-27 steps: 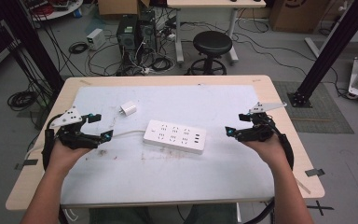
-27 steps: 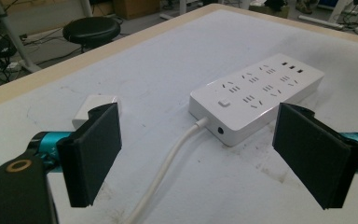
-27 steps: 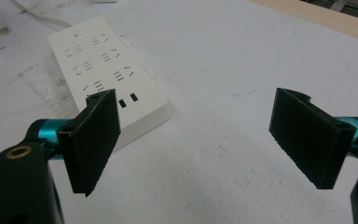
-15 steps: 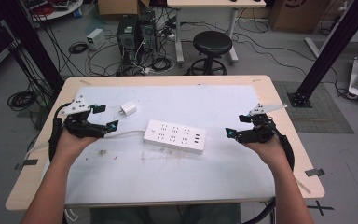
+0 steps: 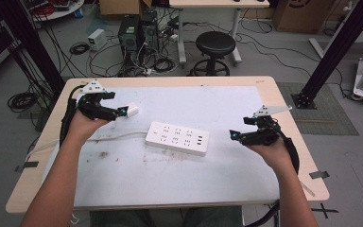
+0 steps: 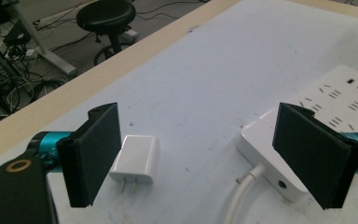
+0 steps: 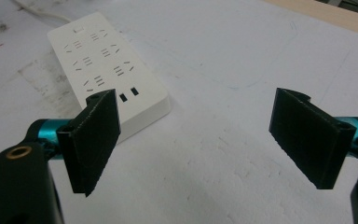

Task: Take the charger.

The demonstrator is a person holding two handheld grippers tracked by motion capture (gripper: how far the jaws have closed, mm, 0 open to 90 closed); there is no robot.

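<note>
Now the left gripper (image 5: pixel 121 111) has its jaws wide open, right beside the little white plug (image 6: pixel 135 158) lying flat on the table (image 5: pixel 227 184). Better slide over it, center it, then squeeze gently. The right gripper (image 5: pixel 236 136) waits open too.

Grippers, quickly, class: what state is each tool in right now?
Left tool: open, empty, white charger beside one jaw.
Right tool: open, holding nothing.

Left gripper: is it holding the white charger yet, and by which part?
Nothing is held. The left gripper stands open over the white charger, which lies on the table near one jaw, ungripped.
</note>
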